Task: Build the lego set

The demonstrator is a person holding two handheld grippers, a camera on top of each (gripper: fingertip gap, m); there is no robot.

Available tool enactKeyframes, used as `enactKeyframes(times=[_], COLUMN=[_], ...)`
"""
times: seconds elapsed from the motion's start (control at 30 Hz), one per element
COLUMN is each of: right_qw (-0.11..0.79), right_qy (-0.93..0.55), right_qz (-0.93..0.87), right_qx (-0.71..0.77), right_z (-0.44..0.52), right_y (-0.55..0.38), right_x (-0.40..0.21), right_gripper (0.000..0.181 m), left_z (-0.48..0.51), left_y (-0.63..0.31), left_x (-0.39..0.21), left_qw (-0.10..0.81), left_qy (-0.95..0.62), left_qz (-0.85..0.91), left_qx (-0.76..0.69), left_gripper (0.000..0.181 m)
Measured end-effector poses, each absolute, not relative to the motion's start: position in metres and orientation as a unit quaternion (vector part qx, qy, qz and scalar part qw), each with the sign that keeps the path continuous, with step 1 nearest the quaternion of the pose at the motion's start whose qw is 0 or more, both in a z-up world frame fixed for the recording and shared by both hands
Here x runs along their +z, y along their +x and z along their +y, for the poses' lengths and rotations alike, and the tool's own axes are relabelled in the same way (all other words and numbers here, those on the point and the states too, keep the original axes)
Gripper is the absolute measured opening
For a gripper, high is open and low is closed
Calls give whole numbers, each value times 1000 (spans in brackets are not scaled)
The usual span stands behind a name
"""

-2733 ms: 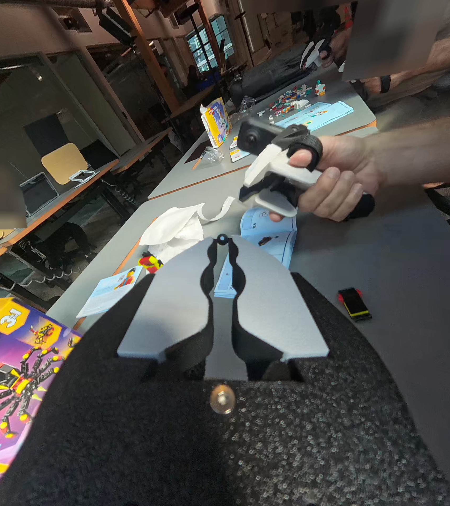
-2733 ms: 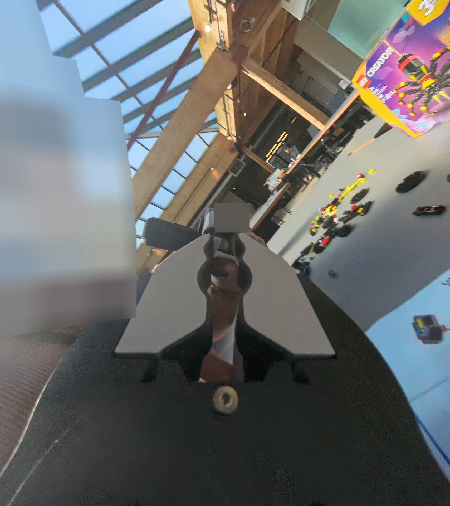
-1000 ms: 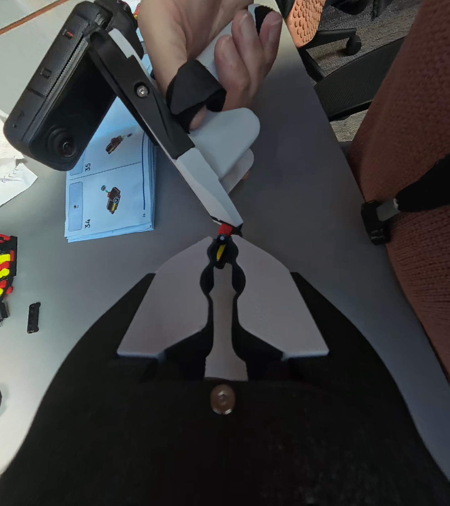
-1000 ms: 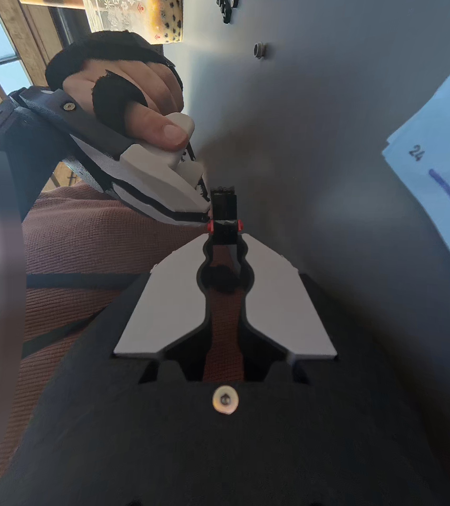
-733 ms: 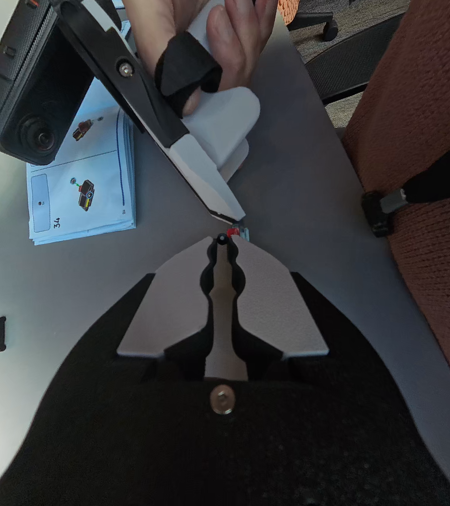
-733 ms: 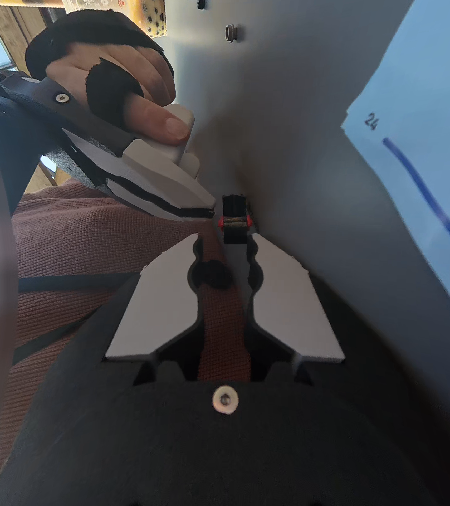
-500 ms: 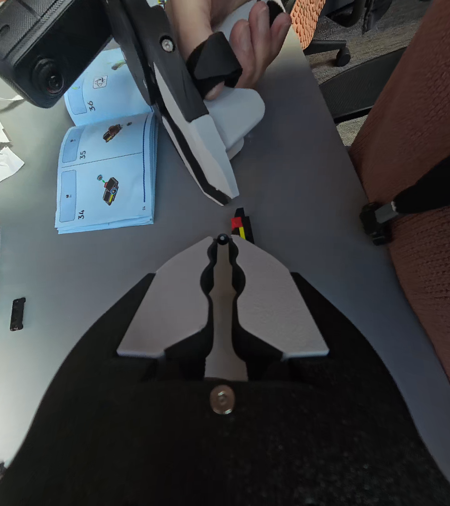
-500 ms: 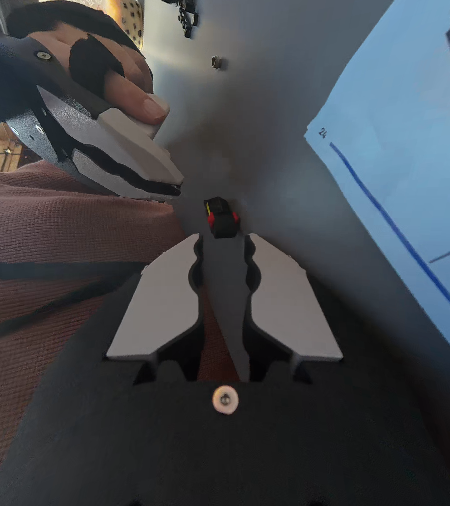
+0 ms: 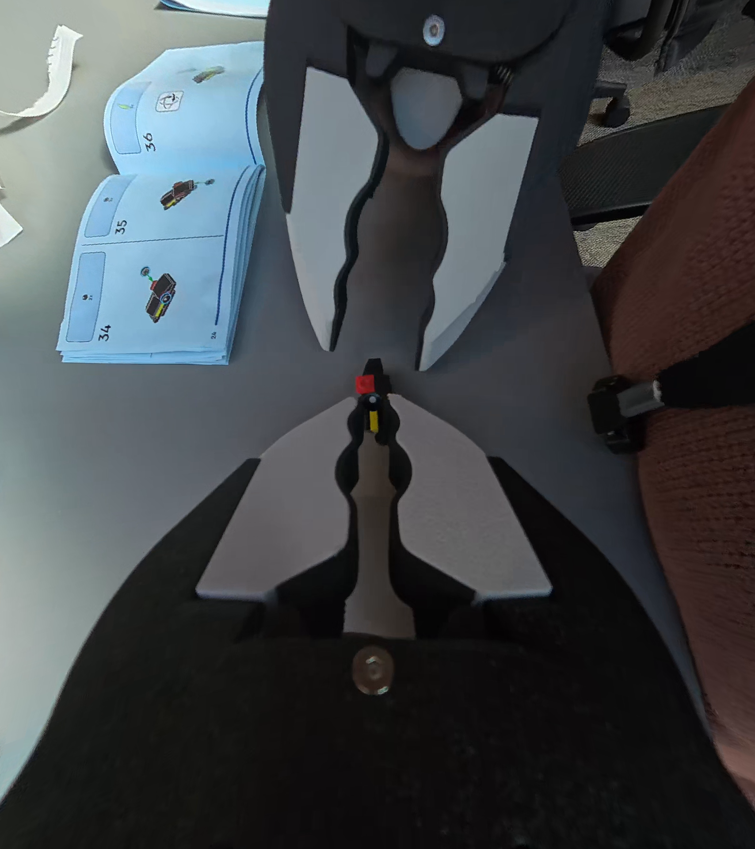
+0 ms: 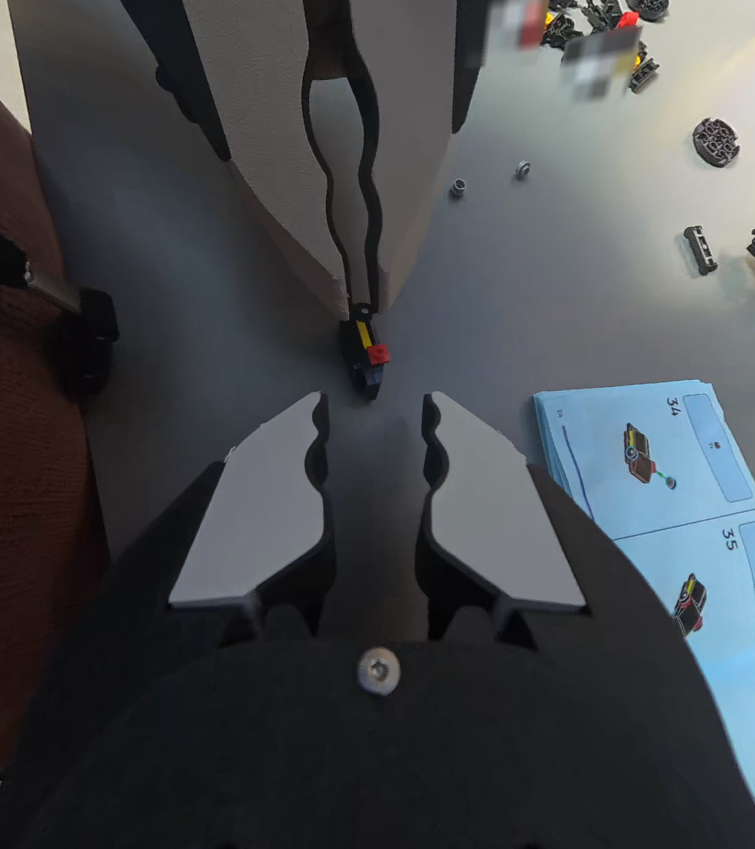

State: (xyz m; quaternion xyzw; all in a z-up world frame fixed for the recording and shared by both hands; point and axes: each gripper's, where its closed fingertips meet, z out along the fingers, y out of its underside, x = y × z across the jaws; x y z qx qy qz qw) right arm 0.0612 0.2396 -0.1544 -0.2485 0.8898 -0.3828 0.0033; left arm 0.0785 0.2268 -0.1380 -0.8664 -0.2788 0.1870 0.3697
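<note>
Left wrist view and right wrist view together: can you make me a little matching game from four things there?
1. left gripper
2. right gripper
3. small black build
4. instruction booklet

A. jaws open
B. lies open on the grey table
C. jaws shut on a tiny black round piece
D. sits between both grippers' tips

Pairs: 1-C, 2-A, 3-D, 4-B.

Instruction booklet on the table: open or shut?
Open. The blue instruction booklet lies spread flat on the grey table, printed build-step pages facing up, its page stack fanned along the fold in both views.
</note>
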Motion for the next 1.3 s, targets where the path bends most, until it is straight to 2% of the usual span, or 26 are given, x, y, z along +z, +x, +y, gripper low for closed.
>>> enactKeyframes(times=[0.23, 0.7, 0.87, 1.07, 1.3], right_qw=[2, 14, 20, 11, 7], right_qy=[-270, -249, -245, -229, -227], right_qz=[880, 883, 881, 885, 881], right_qx=[-391, -397, -405, -405, -416], right_z=[226, 227, 226, 232, 239], right_y=[70, 68, 68, 57, 55], right_x=[-153, -152, -153, -146, -142], right_gripper=[16, 17, 17, 25, 23], left_z=[229, 229, 229, 230, 232], left_y=[71, 69, 68, 65, 63], left_x=[-140, -149, -148, -143, -145], left_qw=[360, 353, 361, 359, 347], left_qy=[-876, -888, -884, -886, -893], left_qz=[-270, -268, -271, -265, -256], left_qx=[174, 119, 119, 126, 126], left_gripper=[7, 7, 7, 7, 7])
